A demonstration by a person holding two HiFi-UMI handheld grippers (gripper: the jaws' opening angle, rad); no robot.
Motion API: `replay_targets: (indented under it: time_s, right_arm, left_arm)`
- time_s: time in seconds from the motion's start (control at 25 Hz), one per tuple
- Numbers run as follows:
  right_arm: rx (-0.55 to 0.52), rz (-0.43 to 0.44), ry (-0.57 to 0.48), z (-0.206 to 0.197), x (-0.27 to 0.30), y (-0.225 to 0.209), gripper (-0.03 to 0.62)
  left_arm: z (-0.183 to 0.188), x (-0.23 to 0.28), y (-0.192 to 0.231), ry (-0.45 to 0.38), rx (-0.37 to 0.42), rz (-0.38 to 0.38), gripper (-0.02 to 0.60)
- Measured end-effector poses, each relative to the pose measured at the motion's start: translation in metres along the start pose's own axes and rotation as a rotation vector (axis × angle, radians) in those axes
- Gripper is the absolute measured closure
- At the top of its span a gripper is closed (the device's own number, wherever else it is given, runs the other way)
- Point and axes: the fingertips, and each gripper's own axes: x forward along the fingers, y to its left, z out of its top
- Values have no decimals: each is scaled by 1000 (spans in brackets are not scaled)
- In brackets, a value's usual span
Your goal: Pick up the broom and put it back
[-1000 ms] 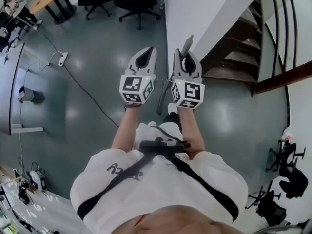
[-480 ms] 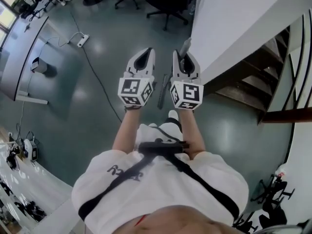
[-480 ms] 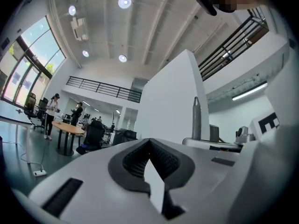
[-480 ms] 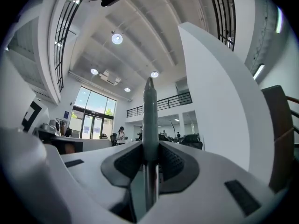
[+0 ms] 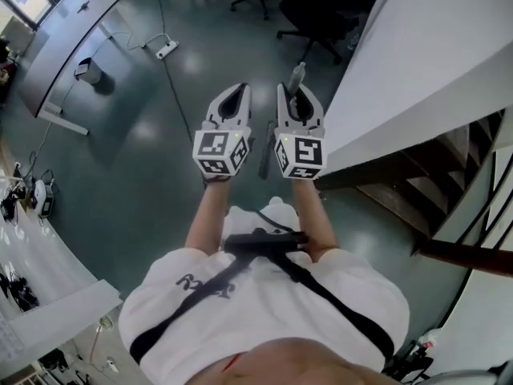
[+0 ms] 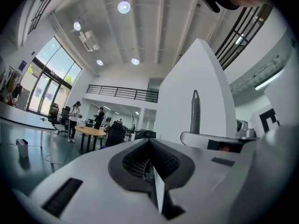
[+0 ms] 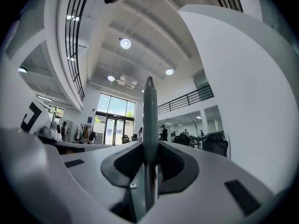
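In the head view my right gripper (image 5: pixel 294 103) is shut on the broom's grey handle (image 5: pixel 297 76). The handle's tip sticks up past the jaws, and its lower length (image 5: pixel 264 158) hangs between my two hands. The right gripper view shows the handle (image 7: pixel 149 115) standing upright, clamped in the right gripper (image 7: pixel 149 171). My left gripper (image 5: pixel 232 103) is beside it, level, shut with nothing in it. The left gripper view shows the left gripper (image 6: pixel 150 168) with its jaws together and the handle tip (image 6: pixel 195 111) off to the right. The broom head is hidden.
A white slanted wall (image 5: pixel 417 62) rises close on the right, with dark stairs (image 5: pixel 437 179) behind it. Black office chairs (image 5: pixel 321 18) stand ahead. A desk (image 5: pixel 64 46) and a power strip with its cable (image 5: pixel 166 50) are to the left on the green floor.
Both grippers keep their grip and pose before the body while the scene swings: the stairs slide to the lower right, the white wall fills the right, and the desk comes in at upper left.
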Motion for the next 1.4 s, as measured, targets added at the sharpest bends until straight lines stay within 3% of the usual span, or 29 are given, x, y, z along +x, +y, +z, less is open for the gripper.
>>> replay_targets:
  time_s: [0.28, 0.64, 0.92, 1.12, 1.4]
  right_arm:
    - [24, 156, -4, 4, 30, -4, 493]
    - [54, 250, 27, -21, 88, 29, 493]
    - [60, 190, 52, -48, 192, 21, 493]
    - [44, 106, 47, -50, 266, 36, 493]
    - [18, 1, 67, -70, 355, 23, 493]
  left_arm:
    - [3, 18, 0, -5, 17, 131, 569]
    - [-6, 23, 71, 15, 2, 242, 569]
    - [-4, 109, 149, 25, -19, 174, 569]
    - [21, 159, 218, 31, -16, 87, 569]
    - [24, 227, 279, 60, -7, 3, 569]
